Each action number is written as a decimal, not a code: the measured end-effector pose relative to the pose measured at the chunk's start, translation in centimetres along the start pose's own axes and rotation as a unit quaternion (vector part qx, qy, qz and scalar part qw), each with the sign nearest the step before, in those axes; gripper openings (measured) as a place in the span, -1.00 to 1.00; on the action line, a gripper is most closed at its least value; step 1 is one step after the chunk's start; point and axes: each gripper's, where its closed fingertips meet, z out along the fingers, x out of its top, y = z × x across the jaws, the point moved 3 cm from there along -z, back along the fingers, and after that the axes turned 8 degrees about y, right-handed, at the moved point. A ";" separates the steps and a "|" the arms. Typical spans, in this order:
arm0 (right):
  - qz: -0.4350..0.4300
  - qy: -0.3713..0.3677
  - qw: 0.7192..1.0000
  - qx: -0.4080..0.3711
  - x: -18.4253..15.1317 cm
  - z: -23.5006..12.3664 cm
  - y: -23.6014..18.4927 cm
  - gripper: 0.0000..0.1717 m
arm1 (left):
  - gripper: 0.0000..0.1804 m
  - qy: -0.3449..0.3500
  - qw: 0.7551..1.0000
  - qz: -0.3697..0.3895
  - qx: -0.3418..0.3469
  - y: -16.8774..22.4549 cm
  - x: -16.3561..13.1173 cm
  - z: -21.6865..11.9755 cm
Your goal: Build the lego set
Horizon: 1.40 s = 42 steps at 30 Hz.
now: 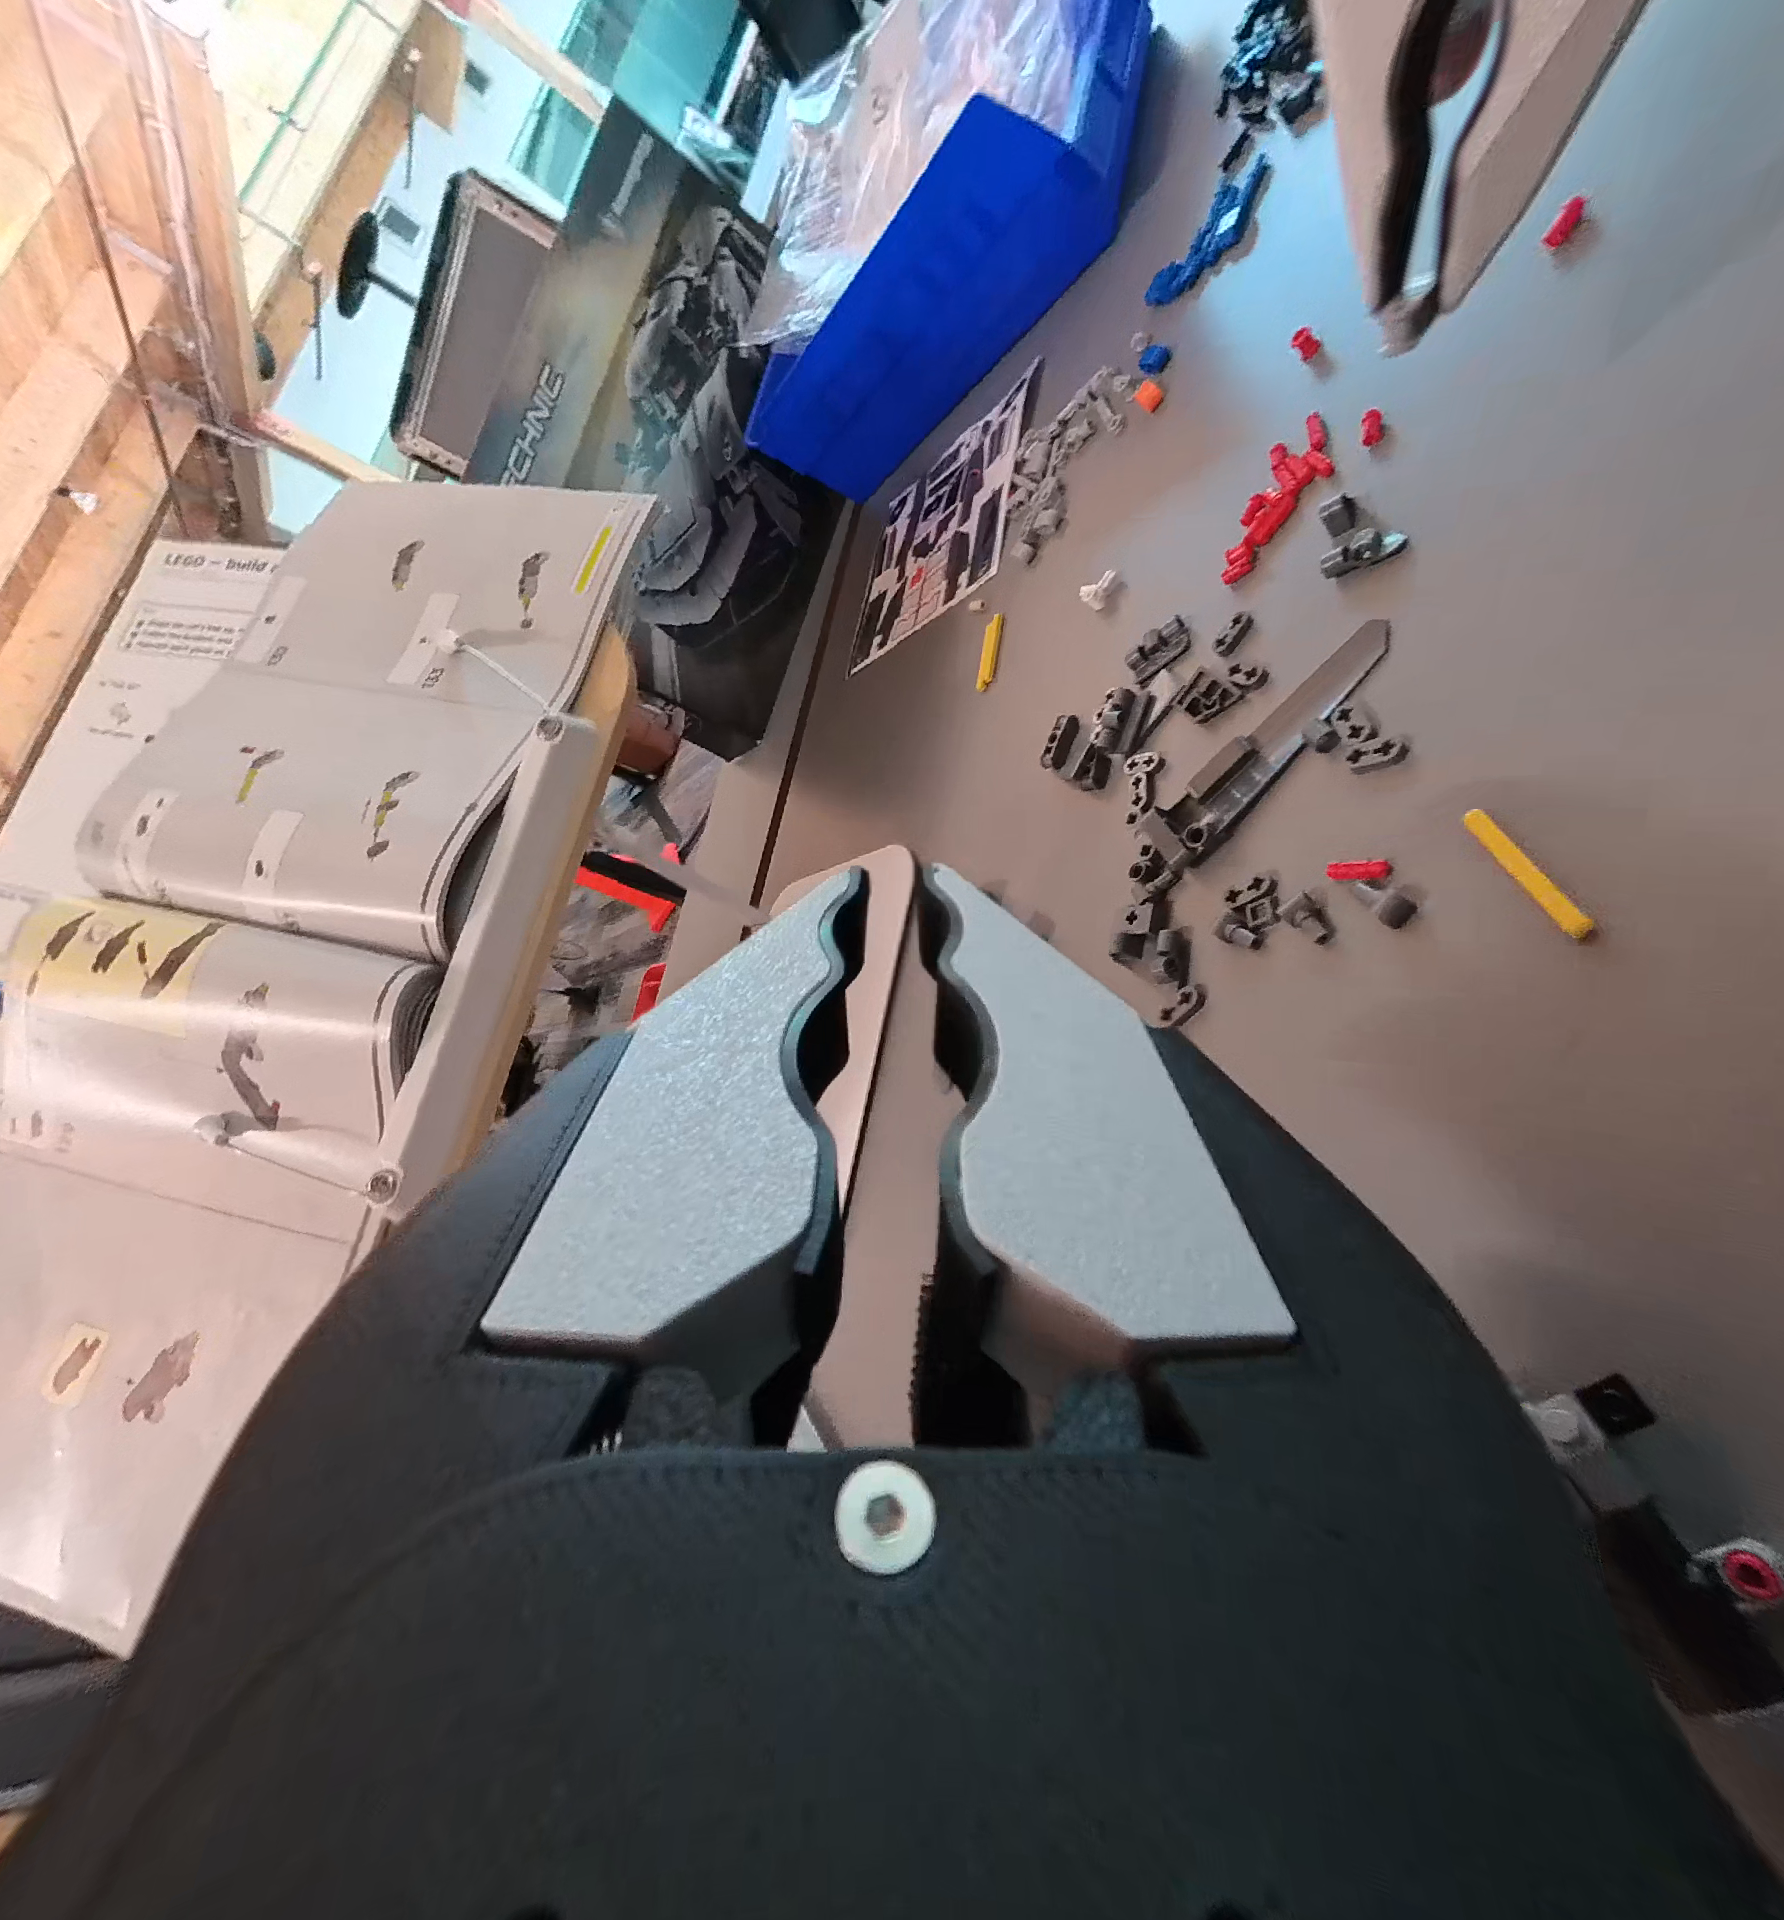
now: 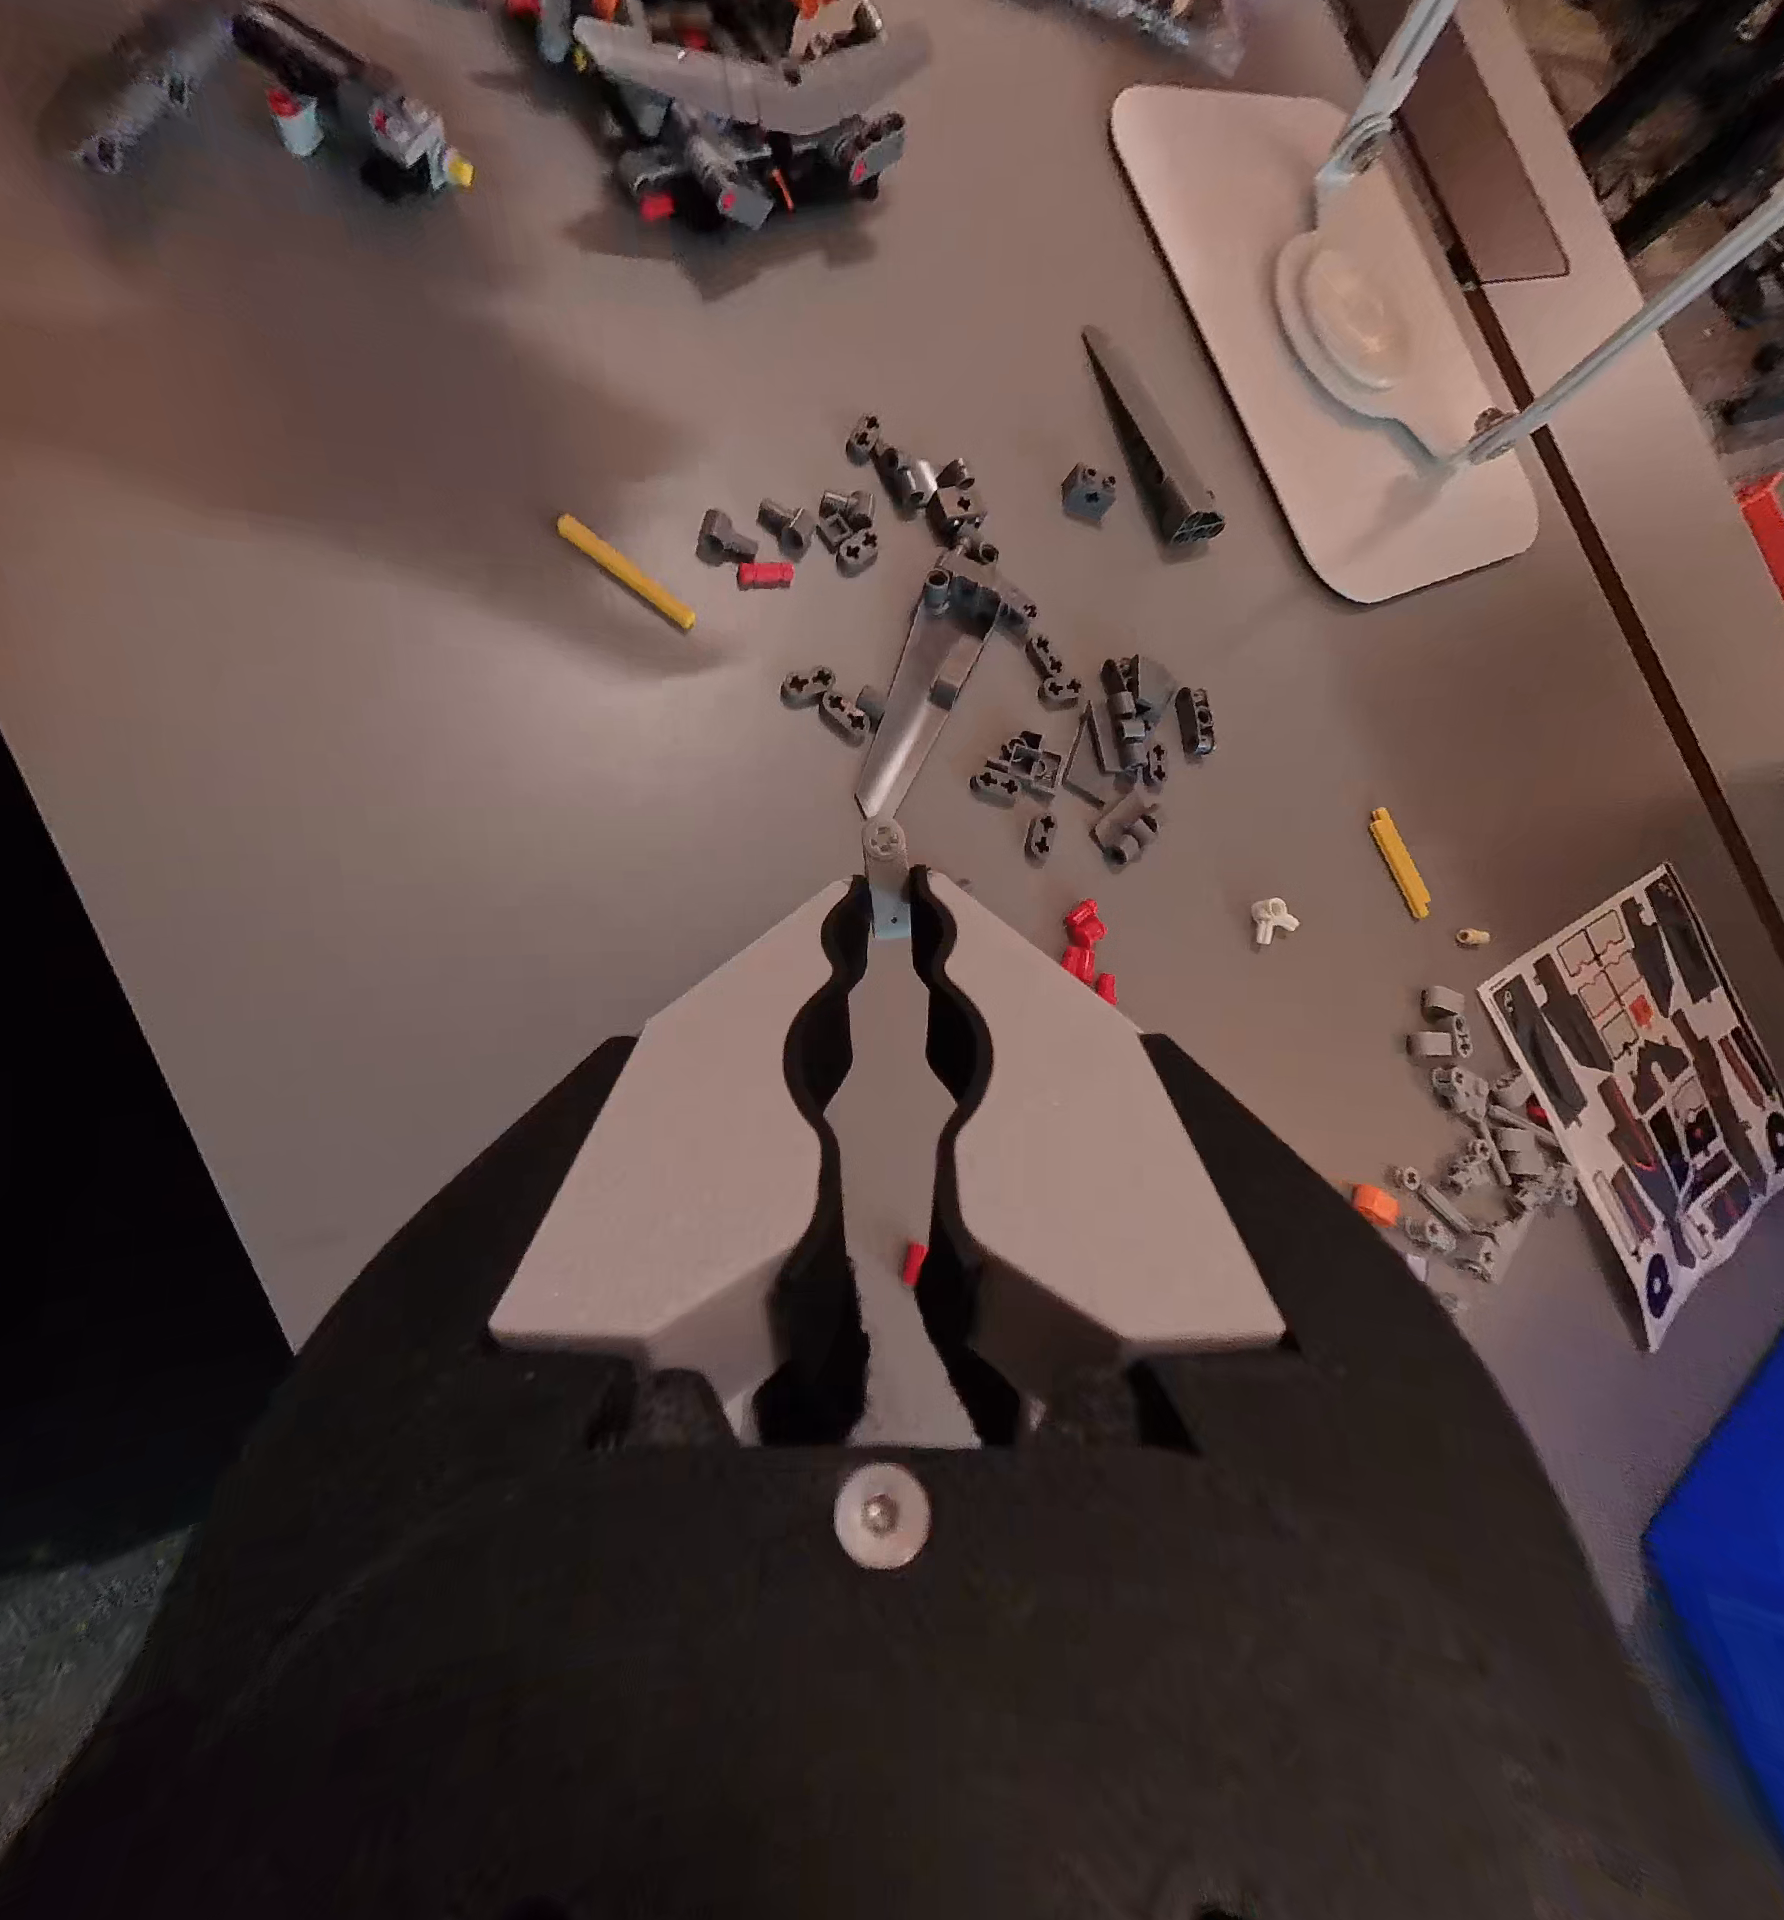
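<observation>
The right gripper (image 2: 888,883) hangs over a grey counter (image 2: 452,831) strewn with small plastic building parts. Its two fingers (image 2: 722,1091) stand almost together, their tips pinching a small light-grey link piece (image 2: 886,878). The piece's long axis runs straight out ahead, in line with the fingers, and its round end with a cross-shaped hole pokes past the tips. Just beyond that end lies the pointed tip of a flat grey blade-shaped panel (image 2: 914,717), which stretches away from the gripper toward a cluster of dark grey connectors (image 2: 1106,727). A few red pins (image 2: 1083,940) sit just to the right of the fingertips, and a yellow rod (image 2: 625,571) lies well apart to the left.

The left gripper (image 1: 893,883) is held off near the counter's edge, beside an open instruction booklet (image 1: 275,831) on a stand. Its fingers (image 1: 1075,1091) are nearly closed, with only a thin slit between the tips, and nothing is seen in that slit. The same dark grey parts lie ahead and to its right, well apart from its tips. A blue bin (image 1: 929,301) stands farther off.

The right gripper is plainly the nearer to the blade-shaped panel.
</observation>
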 end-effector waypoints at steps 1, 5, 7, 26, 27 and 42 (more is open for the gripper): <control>0.007 0.006 1.000 -0.006 0.0 0.1 0.0 -0.94 | -0.90 0.003 1.000 0.002 -0.004 0.1 0.3 0.0; 0.030 0.009 0.999 -0.010 -0.4 0.0 -0.2 -0.94 | -0.85 -0.009 0.999 -0.008 -0.041 1.2 1.3 -0.1; 0.042 0.013 0.999 -0.008 -0.5 -0.1 -0.5 -0.94 | -0.85 -0.007 0.997 -0.033 -0.065 2.2 2.2 -0.2; 0.085 0.090 0.992 0.017 -0.8 1.6 -2.7 -0.94 | -0.74 -0.216 0.939 -0.205 -0.171 11.8 0.9 2.5; 0.085 0.092 0.992 0.018 -0.9 1.6 -2.9 -0.94 | -0.76 -0.229 0.937 -0.204 -0.169 11.9 0.5 2.6; 0.111 0.102 0.988 0.028 -2.0 2.0 -2.9 -0.94 | -0.97 -0.256 0.909 -0.243 -0.222 12.6 -1.1 3.6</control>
